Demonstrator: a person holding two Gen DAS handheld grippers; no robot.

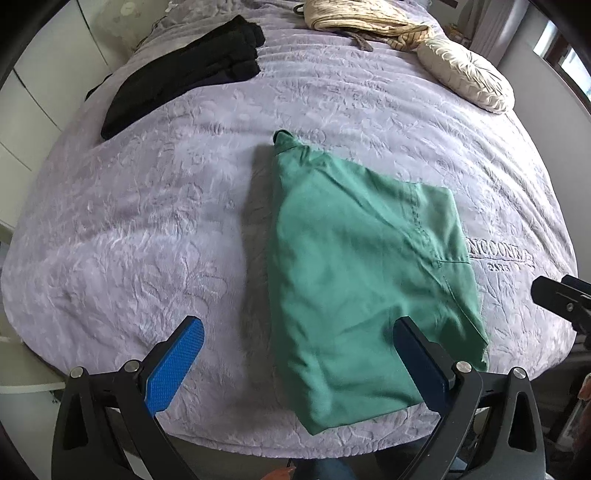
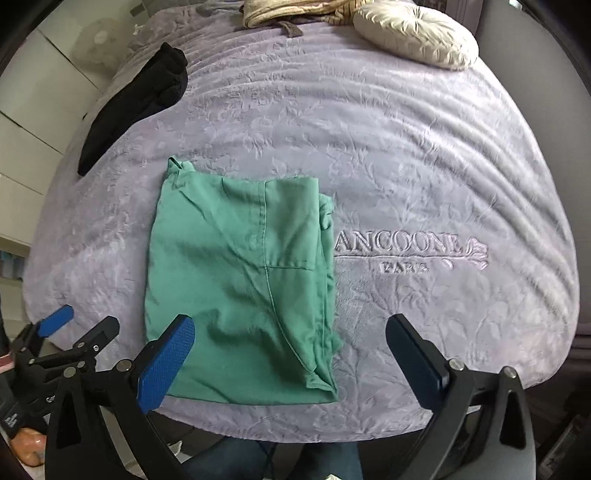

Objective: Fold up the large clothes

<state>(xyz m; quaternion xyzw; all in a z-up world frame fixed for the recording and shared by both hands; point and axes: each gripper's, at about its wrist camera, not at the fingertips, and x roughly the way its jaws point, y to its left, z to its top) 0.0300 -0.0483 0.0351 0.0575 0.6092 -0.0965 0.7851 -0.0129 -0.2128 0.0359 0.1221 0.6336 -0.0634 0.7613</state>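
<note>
Lilac bedspread [image 2: 406,155] holds folded green garment [image 2: 240,277], black clothes [image 2: 136,107]; both grippers gape empty.

You are looking at a lilac bedspread [image 2: 424,155] that is showing stitched lettering, "ANCOONE" over "PARIS" [image 2: 404,254], its first letter possibly lying hidden under the green garment [image 2: 240,280].

A home bedroom — bed [image 2: 406,147] with blanket, round cushion [image 2: 413,33].
</note>
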